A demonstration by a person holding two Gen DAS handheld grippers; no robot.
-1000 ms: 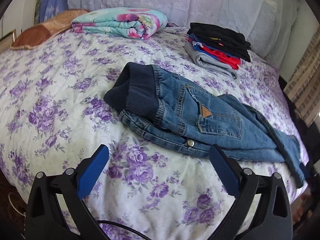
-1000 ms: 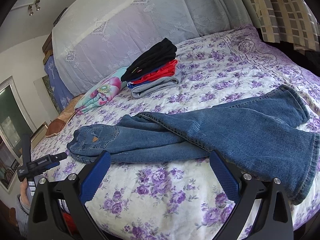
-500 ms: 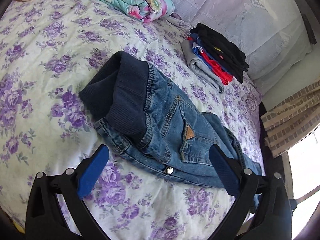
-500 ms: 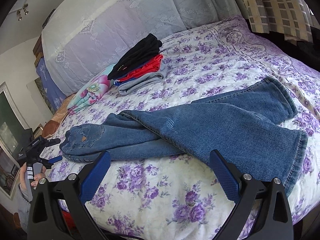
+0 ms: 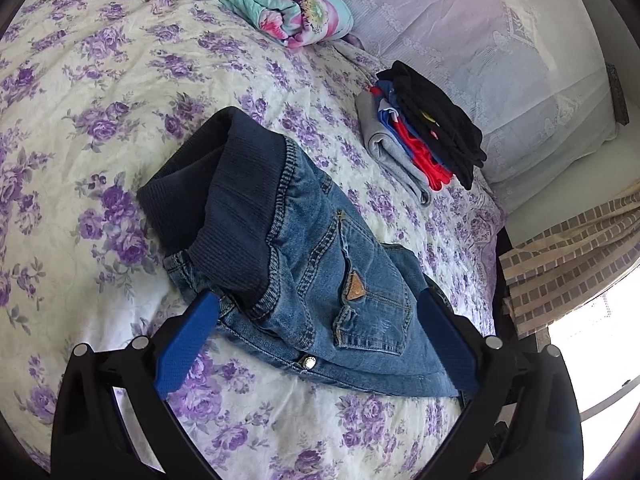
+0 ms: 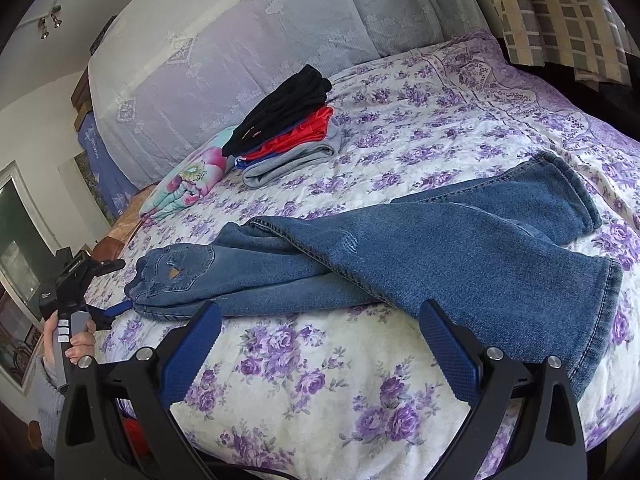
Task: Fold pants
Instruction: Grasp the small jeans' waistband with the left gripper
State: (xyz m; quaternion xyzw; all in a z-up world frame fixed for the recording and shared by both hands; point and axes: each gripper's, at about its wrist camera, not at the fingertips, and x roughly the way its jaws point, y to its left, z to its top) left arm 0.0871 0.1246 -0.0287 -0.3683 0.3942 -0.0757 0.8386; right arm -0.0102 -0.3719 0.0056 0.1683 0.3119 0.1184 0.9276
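Observation:
Blue jeans (image 5: 320, 276) with a dark ribbed waistband (image 5: 216, 196) lie on the flowered bedspread (image 5: 80, 120). My left gripper (image 5: 316, 336) is open, its jaws straddling the waist end just above the denim. In the right wrist view the jeans (image 6: 420, 256) stretch across the bed with the two legs crossed and the hems (image 6: 592, 292) at the right. My right gripper (image 6: 320, 344) is open and empty over the bedspread, just short of the legs. The left gripper also shows in the right wrist view (image 6: 116, 310), at the waist end.
A stack of folded clothes (image 5: 424, 148), black on top, sits behind the jeans; it also shows in the right wrist view (image 6: 288, 128). A folded floral blanket (image 5: 272, 4) lies at the back. A lace-covered headboard (image 6: 240, 40) and checked curtain (image 6: 560, 12) border the bed.
My left gripper has moved forward and down onto the waist end of the jeans. My right gripper has moved closer to the legs. Both stay open.

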